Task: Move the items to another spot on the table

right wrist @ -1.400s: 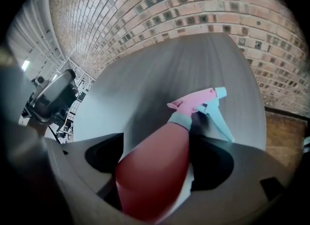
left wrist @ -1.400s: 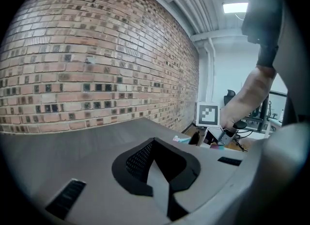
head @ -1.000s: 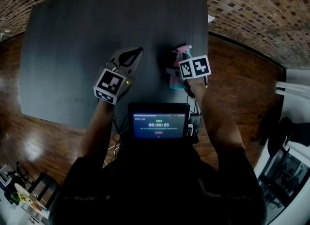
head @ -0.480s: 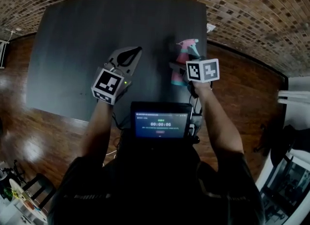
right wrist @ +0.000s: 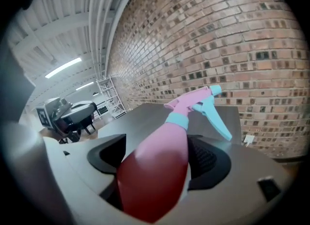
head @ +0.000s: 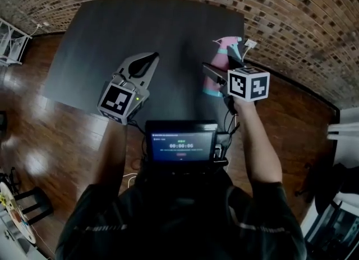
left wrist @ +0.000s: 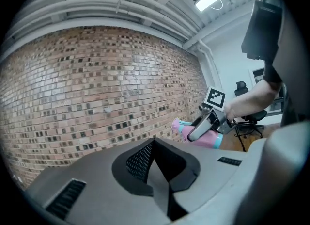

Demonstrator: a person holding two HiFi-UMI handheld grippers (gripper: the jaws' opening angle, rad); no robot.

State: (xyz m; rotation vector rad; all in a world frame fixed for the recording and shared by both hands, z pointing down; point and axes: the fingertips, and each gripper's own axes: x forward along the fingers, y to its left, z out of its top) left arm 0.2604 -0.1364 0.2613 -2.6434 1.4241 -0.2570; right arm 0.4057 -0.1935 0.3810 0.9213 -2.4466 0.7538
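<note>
**Spray bottle held over the table's edge: a slip here means the floor**

The dark table [head: 140, 29] has plenty of bare top, but the bottle is not above the middle of it. From the head view it hangs up near the far right corner, close to the edge, with the wooden floor [head: 291, 102] just beyond. If it comes loose there, I'd expect it to miss the table.

The pink spray bottle [head: 223, 58] is off the surface and tilted, head pointing away from the person. The right gripper [head: 217, 73] has its jaws clamped around the round body, spread wide to take it. A smooth, curved body held by two pads could turn or slide downward if the wrist swings fast, and any liquid inside would add to the pull.

The left gripper [head: 151, 58] hovers above the table well to the left, jaws together with nothing in them, so it is no backup.

The teal trigger [right wrist: 215, 115] sticks out forward. Setting the bottle down at this tilt could catch it on the table and tip the bottle over.
</note>
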